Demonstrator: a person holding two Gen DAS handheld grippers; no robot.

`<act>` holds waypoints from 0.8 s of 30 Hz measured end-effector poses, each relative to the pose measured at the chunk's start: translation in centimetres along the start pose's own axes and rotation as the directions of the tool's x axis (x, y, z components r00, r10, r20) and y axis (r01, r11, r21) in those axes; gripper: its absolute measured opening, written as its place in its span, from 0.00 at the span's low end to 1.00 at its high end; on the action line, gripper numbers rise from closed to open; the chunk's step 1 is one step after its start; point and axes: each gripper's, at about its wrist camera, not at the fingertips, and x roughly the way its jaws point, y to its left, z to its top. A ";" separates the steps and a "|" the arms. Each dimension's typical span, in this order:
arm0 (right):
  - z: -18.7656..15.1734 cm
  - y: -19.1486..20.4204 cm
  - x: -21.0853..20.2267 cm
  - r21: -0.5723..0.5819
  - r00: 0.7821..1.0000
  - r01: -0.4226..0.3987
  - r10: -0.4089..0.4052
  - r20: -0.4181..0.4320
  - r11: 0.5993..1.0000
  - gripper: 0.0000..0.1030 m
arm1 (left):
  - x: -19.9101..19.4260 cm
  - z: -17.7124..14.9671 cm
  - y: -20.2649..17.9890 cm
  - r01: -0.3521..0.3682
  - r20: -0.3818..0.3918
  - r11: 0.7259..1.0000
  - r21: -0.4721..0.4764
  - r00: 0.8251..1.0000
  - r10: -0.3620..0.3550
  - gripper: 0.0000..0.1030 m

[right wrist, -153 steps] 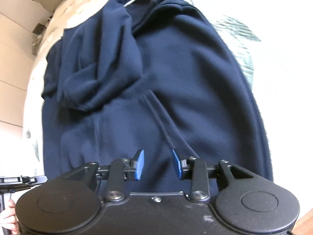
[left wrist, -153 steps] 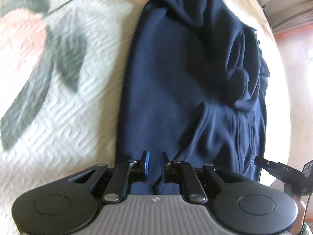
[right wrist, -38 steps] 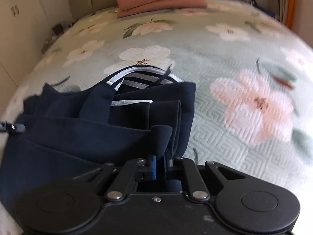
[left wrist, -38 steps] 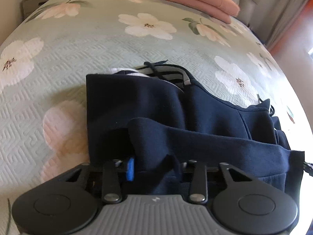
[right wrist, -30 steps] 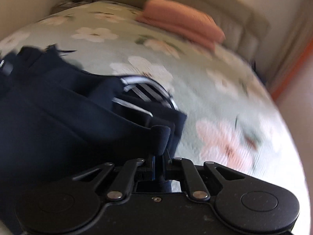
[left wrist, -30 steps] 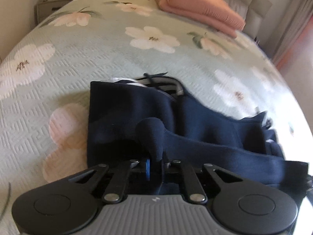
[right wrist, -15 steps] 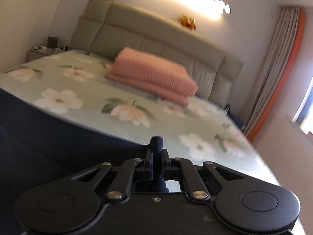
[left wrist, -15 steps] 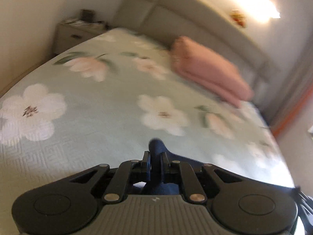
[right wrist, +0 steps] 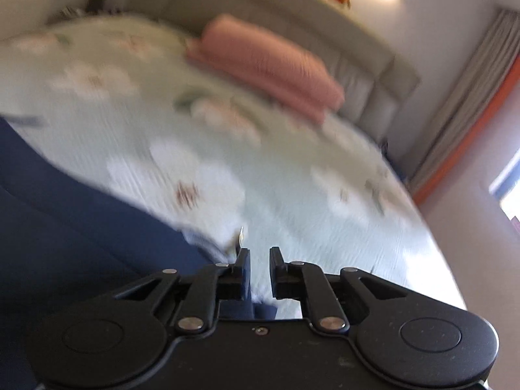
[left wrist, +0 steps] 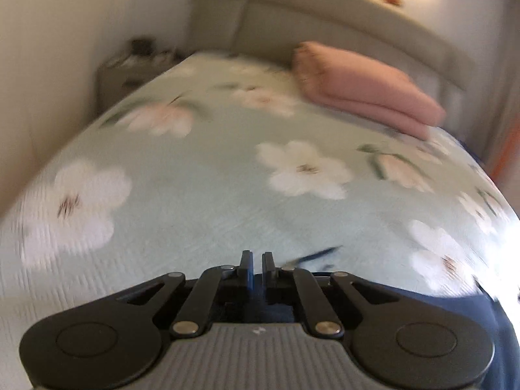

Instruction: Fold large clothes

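The navy hooded garment (right wrist: 65,227) lies on the bed, filling the lower left of the right wrist view; a pale striped edge (right wrist: 201,240) shows just left of the fingers. In the left wrist view only its rim (left wrist: 481,318) and a dark drawstring (left wrist: 315,255) show at the lower right. My left gripper (left wrist: 257,260) is shut, with no cloth showing between its tips. My right gripper (right wrist: 260,256) has its jaws opening; pale bedspread shows through the gap and no cloth is between the tips. Both views are blurred.
The floral bedspread (left wrist: 195,195) stretches ahead. A folded pink blanket (left wrist: 364,91) lies near the padded headboard (left wrist: 325,26). A nightstand (left wrist: 130,74) stands at the far left. A curtain with an orange edge (right wrist: 471,81) hangs to the right.
Half a second ago a navy fold stuck up between each pair of fingers; now neither shows one. The right fingers have parted. The garment sits lower and to the side in both views.
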 end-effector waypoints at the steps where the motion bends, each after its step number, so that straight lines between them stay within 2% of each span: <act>1: 0.9 0.2 -1.7 0.017 0.998 -0.051 0.051 0.025 0.999 0.11 | -0.8 0.2 -1.0 0.031 0.002 0.999 0.022 1.000 -0.031 0.05; 2: 1.6 0.4 -2.8 0.039 0.991 -0.129 0.127 0.037 0.991 0.11 | -1.3 0.2 -2.1 0.067 0.002 0.997 0.037 0.998 -0.067 0.05; 3: 2.2 1.0 -3.7 0.063 0.972 -0.233 0.231 0.036 0.970 0.11 | -1.5 0.0 -3.3 0.105 -0.011 0.993 0.053 0.994 -0.105 0.06; 5: 2.8 2.9 -3.5 0.104 0.925 -0.377 0.379 0.009 0.920 0.11 | -0.9 -1.4 -5.9 0.168 -0.074 0.983 0.079 0.984 -0.162 0.08; 7: 2.4 5.2 -1.5 0.123 0.894 -0.441 0.448 -0.034 0.889 0.11 | 0.9 -3.8 -7.4 0.177 -0.153 0.982 0.067 0.974 -0.165 0.07; 9: 1.1 7.1 2.3 0.154 0.878 -0.431 0.452 -0.154 0.889 0.01 | 2.9 -6.2 -6.8 0.105 -0.188 0.991 0.086 0.978 -0.087 0.03; 10: 0.2 7.1 3.8 0.180 0.873 -0.425 0.454 -0.177 0.887 0.00 | 3.4 -7.0 -5.7 0.106 -0.181 0.991 0.086 0.979 -0.089 0.04; 11: -0.6 6.4 4.4 0.224 0.870 -0.438 0.473 -0.139 0.871 0.00 | 3.5 -7.4 -3.6 0.179 -0.164 0.984 0.001 0.971 -0.176 0.04; 12: -0.9 5.3 4.6 0.281 0.865 -0.438 0.485 -0.126 0.854 0.00 | 3.3 -7.3 -1.3 0.231 -0.168 0.963 -0.138 0.953 -0.253 0.04; 13: -0.7 4.4 4.3 0.329 0.870 -0.408 0.472 -0.144 0.852 0.00 | 2.8 -7.1 0.1 0.231 -0.168 0.952 -0.200 0.949 -0.266 0.03; 15: -0.2 2.4 1.5 0.365 0.905 -0.333 0.404 -0.136 0.870 0.01 | -0.1 -6.9 1.4 0.111 -0.143 0.985 -0.128 0.981 -0.129 0.03; 16: 0.0 1.6 -0.6 0.355 0.923 -0.309 0.369 -0.112 0.882 0.19 | -1.6 -7.1 2.0 0.102 -0.139 0.989 -0.108 0.983 -0.117 0.05; 17: 0.0 1.1 -2.7 0.355 0.925 -0.316 0.368 -0.089 0.880 0.22 | -3.0 -7.4 2.5 0.121 -0.146 0.986 -0.112 0.980 -0.137 0.06; 19: -0.2 0.7 -6.1 0.383 0.893 -0.393 0.446 -0.057 0.836 0.22 | -5.9 -8.7 2.4 0.171 -0.155 0.977 -0.126 0.970 -0.190 0.09; 21: -0.9 2.2 -8.7 0.389 0.849 -0.461 0.524 -0.067 0.797 0.30 | -8.3 -10.8 0.9 0.204 -0.182 0.973 -0.104 0.958 -0.220 0.12; 22: -1.4 3.6 -9.4 0.374 0.833 -0.481 0.546 -0.088 0.793 0.30 | -9.1 -11.8 0.3 0.203 -0.205 0.975 -0.088 0.954 -0.218 0.12; 23: -2.1 5.4 -10.0 0.340 0.826 -0.491 0.552 -0.111 0.802 0.30 | -9.6 -12.8 -0.3 0.188 -0.227 0.980 -0.065 0.953 -0.198 0.13; 24: -3.0 6.9 -10.1 0.304 0.831 -0.480 0.538 -0.142 0.823 0.30 | -9.5 -14.2 -0.9 0.154 -0.256 0.988 -0.033 0.954 -0.157 0.14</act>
